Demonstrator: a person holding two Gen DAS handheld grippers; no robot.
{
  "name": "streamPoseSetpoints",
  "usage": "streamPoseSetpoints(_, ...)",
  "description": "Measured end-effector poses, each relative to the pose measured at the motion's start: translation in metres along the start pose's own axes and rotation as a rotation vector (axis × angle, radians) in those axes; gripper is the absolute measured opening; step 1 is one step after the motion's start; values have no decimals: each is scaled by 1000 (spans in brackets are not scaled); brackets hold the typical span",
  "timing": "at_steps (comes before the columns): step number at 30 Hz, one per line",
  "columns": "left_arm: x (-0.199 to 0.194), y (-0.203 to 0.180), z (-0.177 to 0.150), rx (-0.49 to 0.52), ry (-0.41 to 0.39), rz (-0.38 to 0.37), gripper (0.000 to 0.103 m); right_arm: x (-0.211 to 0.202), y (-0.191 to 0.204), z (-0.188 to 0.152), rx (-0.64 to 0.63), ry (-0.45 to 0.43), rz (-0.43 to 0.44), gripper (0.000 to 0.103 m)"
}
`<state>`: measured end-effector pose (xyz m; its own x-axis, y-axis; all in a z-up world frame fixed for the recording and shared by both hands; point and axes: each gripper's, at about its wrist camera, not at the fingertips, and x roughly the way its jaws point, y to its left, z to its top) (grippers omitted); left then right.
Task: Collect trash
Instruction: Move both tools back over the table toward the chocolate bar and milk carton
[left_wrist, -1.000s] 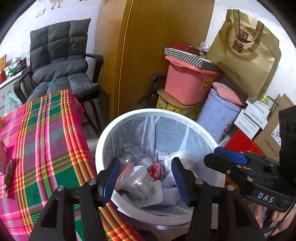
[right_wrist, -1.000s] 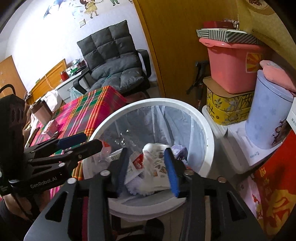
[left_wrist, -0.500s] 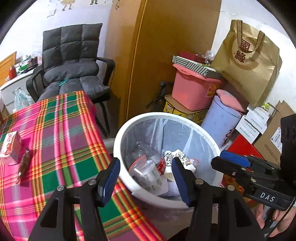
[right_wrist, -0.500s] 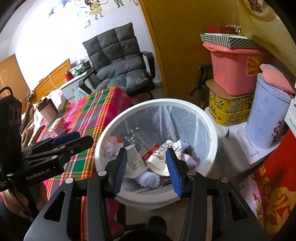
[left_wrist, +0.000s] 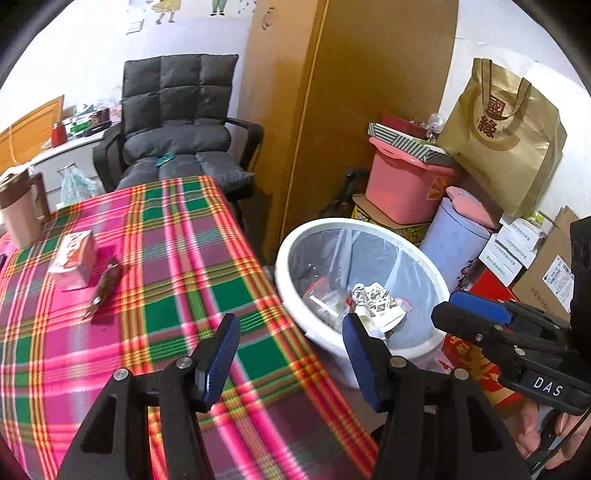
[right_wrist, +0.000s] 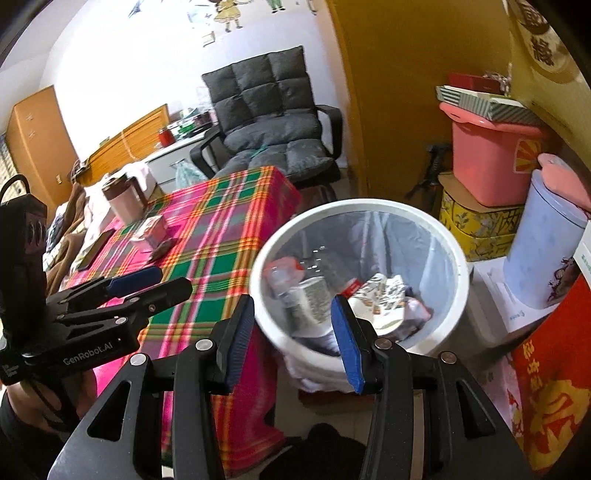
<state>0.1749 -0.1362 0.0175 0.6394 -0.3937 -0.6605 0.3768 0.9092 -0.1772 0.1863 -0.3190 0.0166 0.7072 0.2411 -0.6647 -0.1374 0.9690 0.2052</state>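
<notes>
Now we note both grippers, left (left_wrist: 291, 347) and right (right_wrist: 293, 338), jaws apart, gripping nothing, above the bench (left_wrist: 166, 266) edge beside the white bin (left_wrist: 364, 343) of trash.

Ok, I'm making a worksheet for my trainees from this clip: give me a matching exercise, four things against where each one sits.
Things:
1. small pink carton
2. crumpled printed wrapper
3. striped box
4. brown-lidded jug

Places:
A. on top of the pink storage tub
B. at the far left corner of the plaid tablecloth
C. inside the white trash bin
D. on the plaid tablecloth, beside a brown wrapper

Pairs: 1-D, 2-C, 3-A, 4-B
</notes>
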Motion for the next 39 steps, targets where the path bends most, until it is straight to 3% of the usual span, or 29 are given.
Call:
streamPoseSetpoints(21,-56,51,-41,-90,-34,86,57,3,62,-15,-105,24,79,46)
streamPoseSetpoints(39,-73,91,-52,-169,-52,160,57,13,91,-14,-142,39,112,46)
